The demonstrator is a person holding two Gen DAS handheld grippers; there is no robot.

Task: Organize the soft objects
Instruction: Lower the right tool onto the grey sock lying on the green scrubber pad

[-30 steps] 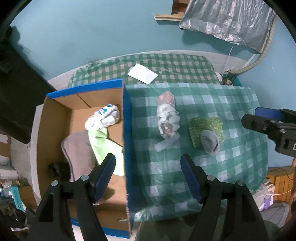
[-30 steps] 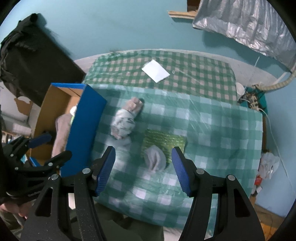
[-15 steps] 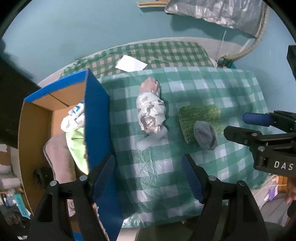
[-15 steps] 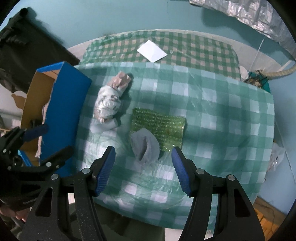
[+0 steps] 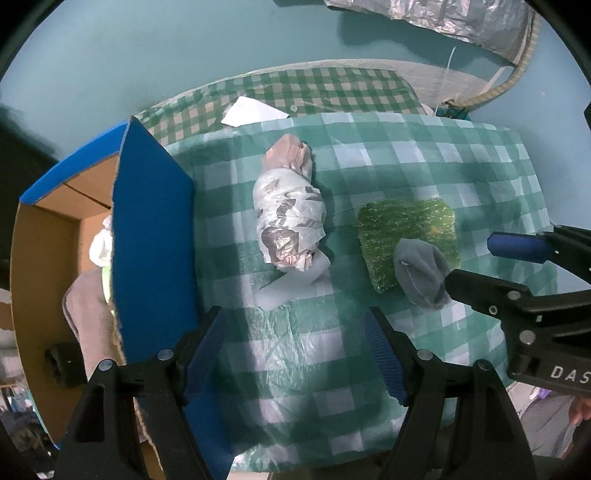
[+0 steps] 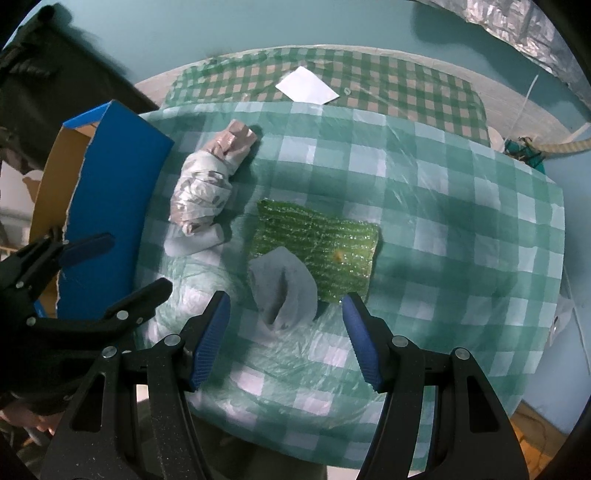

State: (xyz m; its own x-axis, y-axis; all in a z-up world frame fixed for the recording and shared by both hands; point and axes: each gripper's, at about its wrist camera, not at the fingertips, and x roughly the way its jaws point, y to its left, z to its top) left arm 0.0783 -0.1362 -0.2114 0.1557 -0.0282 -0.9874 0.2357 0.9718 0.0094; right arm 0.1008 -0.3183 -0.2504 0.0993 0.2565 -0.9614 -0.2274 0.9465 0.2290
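Note:
A white plastic-wrapped bundle [image 5: 290, 218] with a pink end lies on the green checked tablecloth [image 5: 424, 166], just right of a blue-walled cardboard box [image 5: 151, 236]. A green glittery pad [image 5: 406, 232] lies further right, and a grey sock [image 5: 421, 271] rests on its near corner. My left gripper [image 5: 295, 349] hangs open above the cloth, short of the bundle, nothing between its fingers. My right gripper [image 6: 286, 332] stands open over the grey sock [image 6: 284, 291], its pads on either side and apart from it. The bundle [image 6: 207, 192] and pad [image 6: 321, 240] also show there.
The box holds a grey cloth [image 5: 86, 317], a light green piece and a white bundle [image 5: 101, 243]. A white paper [image 5: 253, 110] lies on a second checked cloth behind. A silver foil sheet [image 5: 443, 18] lies on the teal floor. A dark bag [image 6: 40, 74] stands at the left.
Both grippers have come down closer to the table. The left one also shifted right, from over the box to over the cloth near the wrapped bundle. The right one now stands over the grey sock.

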